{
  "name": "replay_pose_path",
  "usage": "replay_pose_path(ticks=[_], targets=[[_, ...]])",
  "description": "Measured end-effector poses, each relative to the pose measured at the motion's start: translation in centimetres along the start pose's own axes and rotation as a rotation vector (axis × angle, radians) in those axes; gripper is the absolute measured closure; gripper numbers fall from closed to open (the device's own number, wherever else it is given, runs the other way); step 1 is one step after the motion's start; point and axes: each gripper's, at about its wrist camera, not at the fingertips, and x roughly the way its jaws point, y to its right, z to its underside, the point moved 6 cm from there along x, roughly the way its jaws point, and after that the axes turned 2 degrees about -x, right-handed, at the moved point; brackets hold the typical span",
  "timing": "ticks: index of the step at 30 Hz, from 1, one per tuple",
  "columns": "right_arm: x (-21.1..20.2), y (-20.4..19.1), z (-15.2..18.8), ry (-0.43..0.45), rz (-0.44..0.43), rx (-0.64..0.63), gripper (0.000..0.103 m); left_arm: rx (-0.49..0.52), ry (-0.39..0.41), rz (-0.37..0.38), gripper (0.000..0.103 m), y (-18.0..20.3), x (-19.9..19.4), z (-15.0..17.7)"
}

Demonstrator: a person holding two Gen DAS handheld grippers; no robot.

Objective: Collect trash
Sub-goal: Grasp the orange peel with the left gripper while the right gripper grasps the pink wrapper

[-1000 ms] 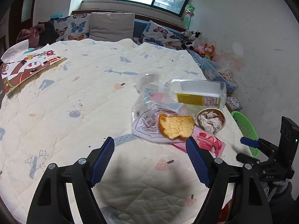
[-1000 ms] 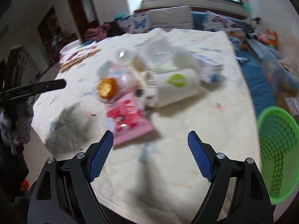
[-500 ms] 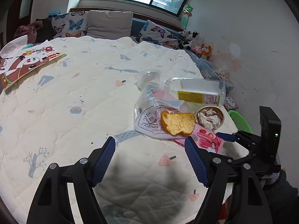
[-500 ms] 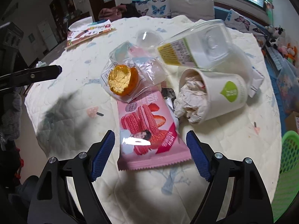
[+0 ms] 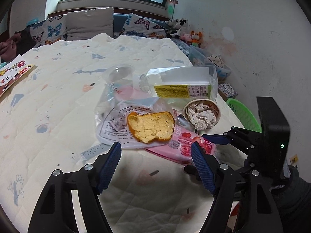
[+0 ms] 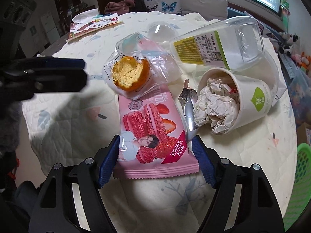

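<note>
Trash lies in one cluster on a quilted bed cover (image 6: 243, 176) near its edge. A pink snack wrapper (image 6: 153, 136) lies flat, its near end between the blue pads of the right gripper (image 6: 155, 149). The jaws are closing on it; the pads stand at both long edges, and whether they press yet cannot be told from this view. An orange peel (image 6: 130, 73) rests cupped on a clear plastic bag (image 6: 161, 66), which overlaps the wrapper's far end. A paper cup (image 6: 250, 99) lies on its side just beside the wrapper, stuffed with crumpled paper (image 6: 211, 104). A strip of silver foil (image 6: 187, 106) lies between cup and wrapper. Behind the cup, touching its rim, lies a clear plastic bottle (image 6: 223, 44) with a yellow-green label, and next to that a clear dome lid (image 6: 160, 32).

The left gripper (image 5: 156, 153) hangs above bare cover short of the bag's near edge, jaws wide with nothing between them. A green mesh basket (image 6: 299, 184) stands off the bed's edge, well apart from the cluster. A picture book (image 6: 93, 26) lies across the bed. Butterfly-print pillows (image 5: 48, 31) line the headboard
</note>
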Motion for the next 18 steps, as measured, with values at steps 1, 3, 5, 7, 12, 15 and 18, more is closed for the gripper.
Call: replay_pose_path(ticks=[1, 3, 5, 7, 12, 15, 18], targets=[[0.1, 0.0, 0.0, 0.001, 0.001, 0.0, 0.028, -0.002, -0.005, -0.007, 0.032, 0.0, 0.5, -0.1], [0.3, 0.0, 0.0, -0.001, -0.005, 0.007, 0.028, -0.014, -0.017, -0.001, 0.032, 0.0, 1.4, -0.3], [0.5, -0.2, 0.0, -0.001, -0.003, 0.006, 0.028, -0.014, -0.017, -0.008, 0.032, 0.1, 1.9, -0.6], [0.6, -0.2, 0.0, 0.004, 0.0, 0.004, 0.028, -0.006, -0.016, -0.014, 0.031, 0.2, 2.3, -0.8], [0.4, -0.3, 0.0, 0.021, -0.001, 0.01, 0.029, 0.016, -0.025, -0.06, 0.03, 0.2, 3.5, -1.0], [0.2, -0.3, 0.2, 0.027, -0.003, 0.014, 0.029, 0.006, -0.032, -0.072, 0.03, 0.0, 4.2, -1.1], [-0.2, -0.2, 0.5, 0.035, -0.011, 0.023, 0.03, -0.01, -0.038, -0.077, 0.031, -0.3, 4.7, -1.1]])
